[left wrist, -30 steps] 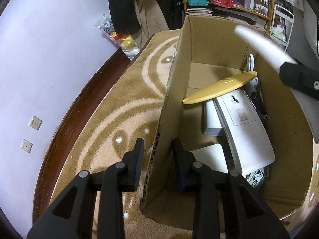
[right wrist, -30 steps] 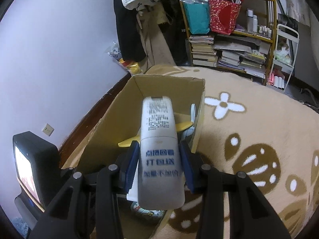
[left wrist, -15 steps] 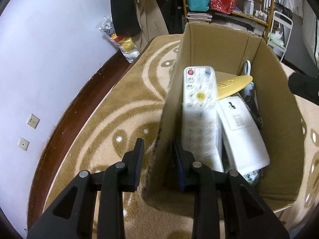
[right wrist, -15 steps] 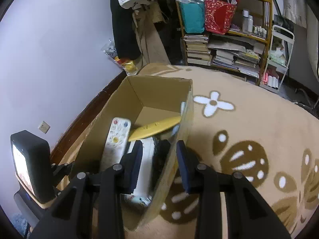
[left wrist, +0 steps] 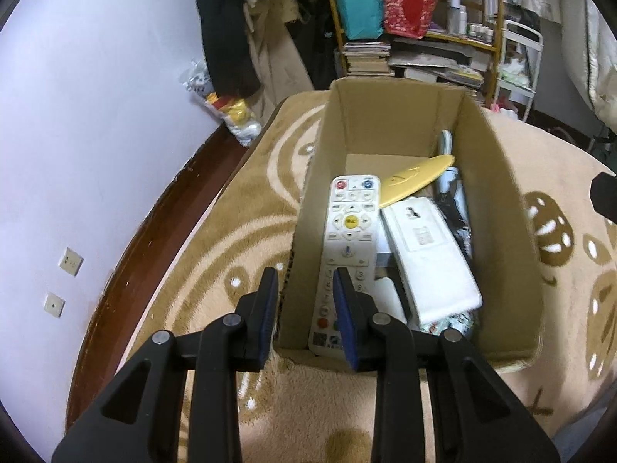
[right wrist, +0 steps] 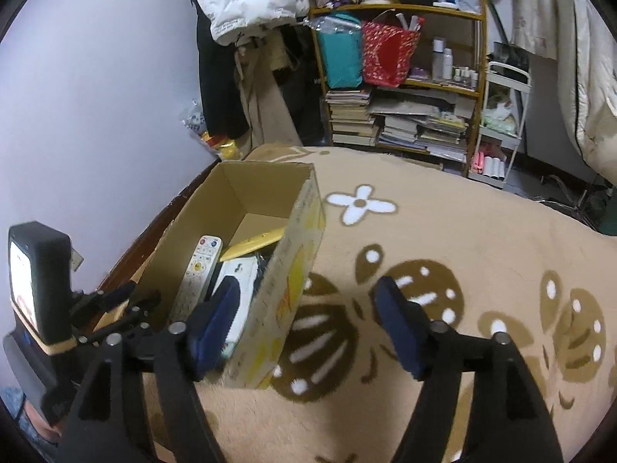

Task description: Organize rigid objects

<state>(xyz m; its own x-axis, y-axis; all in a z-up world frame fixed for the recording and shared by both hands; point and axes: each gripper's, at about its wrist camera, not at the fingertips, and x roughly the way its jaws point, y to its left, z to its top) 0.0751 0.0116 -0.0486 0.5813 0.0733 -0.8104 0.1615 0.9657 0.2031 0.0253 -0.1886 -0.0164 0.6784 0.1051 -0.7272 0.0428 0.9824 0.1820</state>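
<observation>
Remote (left wrist: 347, 243) now boxed — right gripper (right wrist: 304, 328) wide.

left gripper (left wrist: 304, 301) fingers narrowly parted astride something thin, right gripper (right wrist: 308, 328) fingers wide apart and empty

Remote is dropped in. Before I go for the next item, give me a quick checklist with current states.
1. Remote inside box: ok, it lies along the left wall, buttons up.
2. Right gripper empty and open: ok, nothing between its fingers.
3. Left gripper on the box's left wall: ok, its fingers straddle the wall; firmness of grip cannot tell.
4. Box upright on carpet: ok.
5. Room left in box: ok, bare floor shows at the far end beyond the yellow piece.
6. Next item in sight: not ok, the carpet in view shows no loose object.
</observation>
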